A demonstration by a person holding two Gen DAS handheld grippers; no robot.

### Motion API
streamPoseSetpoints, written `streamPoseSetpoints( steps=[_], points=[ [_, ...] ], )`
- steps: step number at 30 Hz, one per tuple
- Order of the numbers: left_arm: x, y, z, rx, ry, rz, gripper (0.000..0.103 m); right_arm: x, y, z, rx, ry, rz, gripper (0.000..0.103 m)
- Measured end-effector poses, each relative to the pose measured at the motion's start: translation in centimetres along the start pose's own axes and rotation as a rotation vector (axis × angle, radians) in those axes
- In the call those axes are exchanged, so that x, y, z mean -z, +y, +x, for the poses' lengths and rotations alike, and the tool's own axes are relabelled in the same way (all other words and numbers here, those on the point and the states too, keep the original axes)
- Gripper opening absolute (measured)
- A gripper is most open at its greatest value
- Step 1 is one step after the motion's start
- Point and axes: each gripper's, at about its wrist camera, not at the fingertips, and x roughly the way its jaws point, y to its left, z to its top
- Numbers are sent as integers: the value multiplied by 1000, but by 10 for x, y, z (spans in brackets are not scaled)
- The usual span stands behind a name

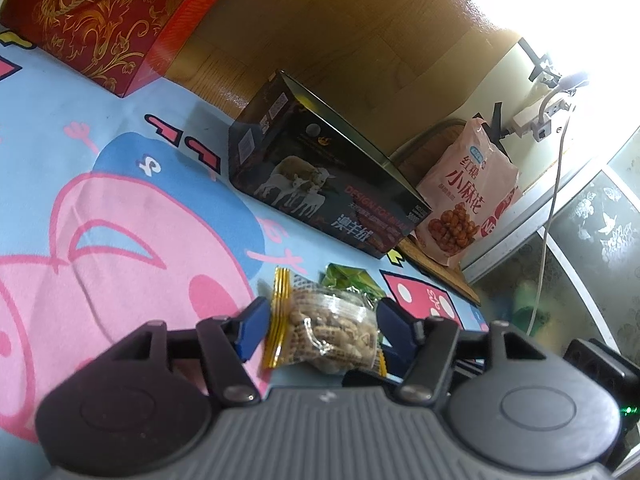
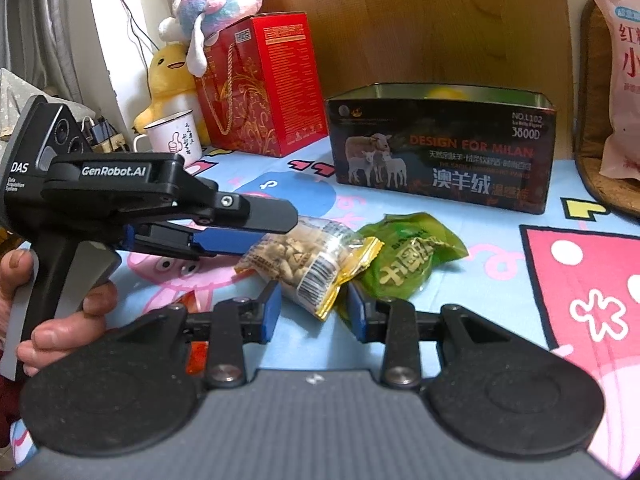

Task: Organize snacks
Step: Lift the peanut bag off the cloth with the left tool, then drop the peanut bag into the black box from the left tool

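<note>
Since that peanut packet [image 1: 324, 328] is light and crinkly, pinch its middle; left gripper [image 1: 320, 320] straddles it loosely, right gripper [image 2: 314, 306] open, empty.

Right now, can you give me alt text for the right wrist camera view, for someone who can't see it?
The right gripper hovers open over a clear peanut packet on a cartoon-print sheet, with the left gripper reaching the same packet from the left. A green snack pouch lies beside it; behind stand an open black tin, a red gift box and plush toys.
</note>
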Motion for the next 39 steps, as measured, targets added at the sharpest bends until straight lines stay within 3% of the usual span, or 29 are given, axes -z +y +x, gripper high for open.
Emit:
streamPoseSetpoints(
  steps=[7,23,29,31,33,34,39],
  points=[
    [0,0,0,-3,0,13,61,-1,6,1,32,-4,-30,39],
    [0,0,-1,-4,-1,10,61,-7,10,14,16,9,-42,41],
    [0,0,-1,-8,-2,13,58,-7,10,14,14,9,-42,41],
    [0,0,0,-14,-1,16,53,-7,10,14,17,10,-48,41],
    [0,-1,-1,-18,-4,20,52,-7,12,14,21,8,-63,36],
    [0,-2,-1,-17,-8,24,51,-7,12,13,19,5,-70,32],
    [-7,-13,-11,14,-37,19,50,-11,13,2,25,-78,-62,30]
  ],
)
